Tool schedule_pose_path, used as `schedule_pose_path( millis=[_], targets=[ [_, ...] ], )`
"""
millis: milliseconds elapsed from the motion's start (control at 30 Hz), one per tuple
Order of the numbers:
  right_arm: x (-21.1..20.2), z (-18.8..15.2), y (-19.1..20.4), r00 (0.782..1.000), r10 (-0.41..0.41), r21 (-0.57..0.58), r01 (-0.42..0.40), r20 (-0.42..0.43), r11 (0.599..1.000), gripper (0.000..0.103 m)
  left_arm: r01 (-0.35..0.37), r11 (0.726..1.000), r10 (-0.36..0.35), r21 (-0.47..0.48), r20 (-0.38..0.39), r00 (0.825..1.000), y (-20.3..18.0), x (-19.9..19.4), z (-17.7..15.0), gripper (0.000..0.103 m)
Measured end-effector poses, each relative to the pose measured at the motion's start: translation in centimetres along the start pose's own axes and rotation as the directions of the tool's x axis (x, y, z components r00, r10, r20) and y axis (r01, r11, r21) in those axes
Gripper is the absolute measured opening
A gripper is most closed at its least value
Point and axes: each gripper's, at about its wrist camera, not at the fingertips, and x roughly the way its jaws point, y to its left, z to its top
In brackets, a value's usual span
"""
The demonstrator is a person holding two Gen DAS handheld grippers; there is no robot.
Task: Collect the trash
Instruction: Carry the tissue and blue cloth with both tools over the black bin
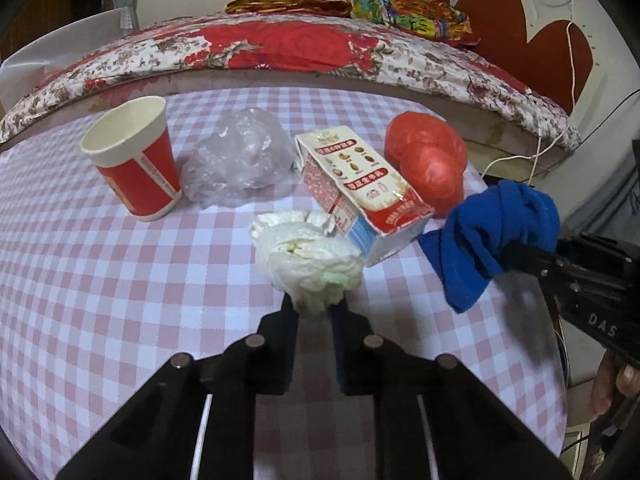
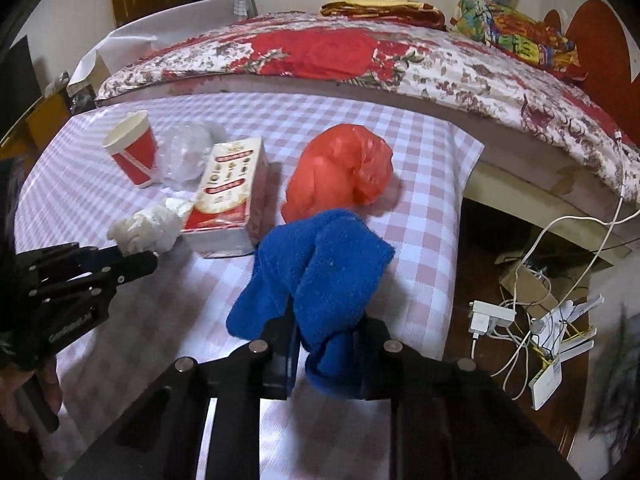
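Observation:
My left gripper [image 1: 314, 306] is shut on a crumpled white tissue wad [image 1: 308, 260], held just above the checked tablecloth [image 1: 120, 280]; the wad also shows in the right wrist view [image 2: 146, 228]. My right gripper [image 2: 328, 340] is shut on a blue cloth [image 2: 324, 268], which hangs over the table's right part and also shows in the left wrist view [image 1: 492, 236]. Behind lie a red and white carton [image 1: 360, 184], a red paper cup [image 1: 136, 160], a crumpled clear plastic bag [image 1: 240, 156] and a red plastic bag [image 1: 430, 160].
A bed with a floral red quilt [image 1: 280, 44] runs along the table's far edge. To the right of the table, on a dark floor, lie white cables and a charger [image 2: 492, 320], a cardboard box [image 2: 528, 284] and a white router [image 2: 552, 376].

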Motion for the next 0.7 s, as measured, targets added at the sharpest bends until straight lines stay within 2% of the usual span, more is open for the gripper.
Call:
schedule_pose_path(
  millis=[300, 700],
  targets=[
    [-4.2, -2.1, 1.3, 0.999, 0.004, -0.001, -0.004, 0.050, 1.000, 0.023, 0.011, 1.000, -0.011, 0.002, 0.037, 0.999, -0.1, -3.0, -1.7, 0.016],
    [-10.4, -5.6, 1.5, 0.993, -0.007, 0.025, 0.004, 0.117, 1.000, 0.020, 0.044, 0.998, -0.048, 0.043, 0.080, 0.996, -3.1, -6.6, -4.1, 0.015]
  ],
)
